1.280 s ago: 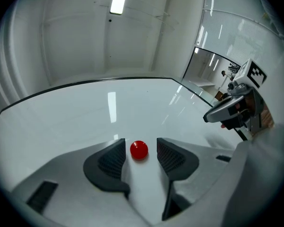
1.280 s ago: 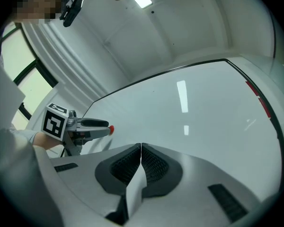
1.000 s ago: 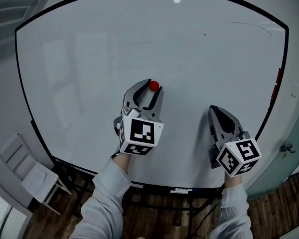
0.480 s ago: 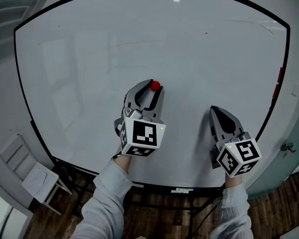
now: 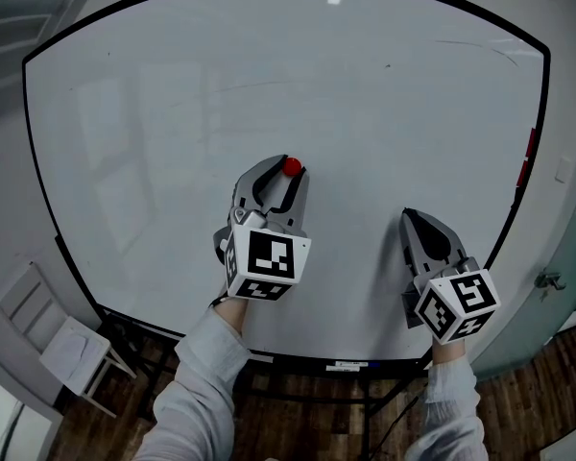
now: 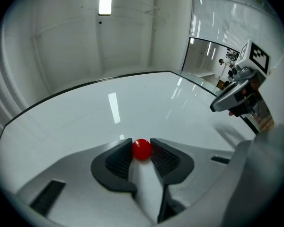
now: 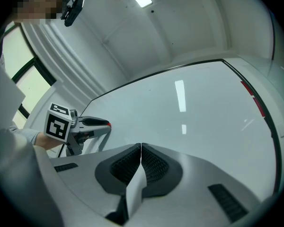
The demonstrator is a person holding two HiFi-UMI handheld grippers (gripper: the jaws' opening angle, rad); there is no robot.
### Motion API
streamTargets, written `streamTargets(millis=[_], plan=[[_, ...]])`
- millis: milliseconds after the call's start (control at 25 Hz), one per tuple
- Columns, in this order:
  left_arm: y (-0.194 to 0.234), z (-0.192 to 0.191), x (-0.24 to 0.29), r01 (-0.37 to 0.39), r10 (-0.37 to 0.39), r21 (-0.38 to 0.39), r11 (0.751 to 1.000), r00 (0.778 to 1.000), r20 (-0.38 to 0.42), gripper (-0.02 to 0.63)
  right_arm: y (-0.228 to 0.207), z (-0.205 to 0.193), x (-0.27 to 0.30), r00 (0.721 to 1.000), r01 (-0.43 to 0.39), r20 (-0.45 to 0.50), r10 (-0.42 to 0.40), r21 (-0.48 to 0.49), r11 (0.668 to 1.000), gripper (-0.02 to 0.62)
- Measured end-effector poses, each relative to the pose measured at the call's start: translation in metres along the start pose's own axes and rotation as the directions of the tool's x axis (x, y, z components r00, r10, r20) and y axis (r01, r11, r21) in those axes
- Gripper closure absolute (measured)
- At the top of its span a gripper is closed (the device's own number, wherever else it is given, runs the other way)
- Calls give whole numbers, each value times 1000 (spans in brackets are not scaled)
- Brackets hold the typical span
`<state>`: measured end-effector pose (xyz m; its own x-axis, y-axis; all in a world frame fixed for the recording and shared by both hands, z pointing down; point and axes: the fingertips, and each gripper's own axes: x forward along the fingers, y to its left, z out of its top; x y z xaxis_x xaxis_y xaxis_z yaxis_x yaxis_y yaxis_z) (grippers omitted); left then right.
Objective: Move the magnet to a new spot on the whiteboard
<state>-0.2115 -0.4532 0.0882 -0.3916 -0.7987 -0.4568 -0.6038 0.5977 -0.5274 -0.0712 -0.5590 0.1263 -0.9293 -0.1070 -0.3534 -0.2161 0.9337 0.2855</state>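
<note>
A small red ball-shaped magnet [image 5: 291,166] sits on the whiteboard [image 5: 365,84], a little below its middle. My left gripper [image 5: 286,170] is against the board with both ribbed pads pressed on the magnet's sides. In the left gripper view the magnet [image 6: 141,149] fills the gap between the left gripper's [image 6: 141,144] tips. My right gripper [image 5: 409,216] rests near the board's lower right, shut with nothing in it. In the right gripper view the right gripper's [image 7: 141,148] pads meet.
A black frame edges the whiteboard, with a red strip [image 5: 530,155] on its right side. A white chair [image 5: 48,339] stands on the wooden floor at lower left. The board's stand legs show below. Each gripper sees the other: right gripper [image 6: 234,96], left gripper [image 7: 90,124].
Almost nothing differs. The left gripper stays on the magnet at the same spot on the board, the right gripper holds still, and the head view has shifted slightly.
</note>
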Motion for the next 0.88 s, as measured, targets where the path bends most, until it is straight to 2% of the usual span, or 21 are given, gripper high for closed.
streamTargets(millis=[160, 400, 640, 880], plan=[[2, 14, -14, -12, 12, -1, 1000, 1000, 27, 486, -2, -6, -7, 1000, 10, -22, -10, 2, 1000, 568], [9, 8, -29, -13, 14, -15, 1000, 1000, 5, 486, 4, -11, -12, 999, 11, -32, -10, 14, 1000, 568], [10, -10, -54, -2, 1, -17, 1000, 999, -32, 486, 21, -21, -19, 999, 0, -39, 1, 34, 999, 568], [10, -43, -84, -6, 0, -61, 998, 996, -88, 485, 39, -40, -29, 998, 5, -67, -4, 6, 1000, 568]])
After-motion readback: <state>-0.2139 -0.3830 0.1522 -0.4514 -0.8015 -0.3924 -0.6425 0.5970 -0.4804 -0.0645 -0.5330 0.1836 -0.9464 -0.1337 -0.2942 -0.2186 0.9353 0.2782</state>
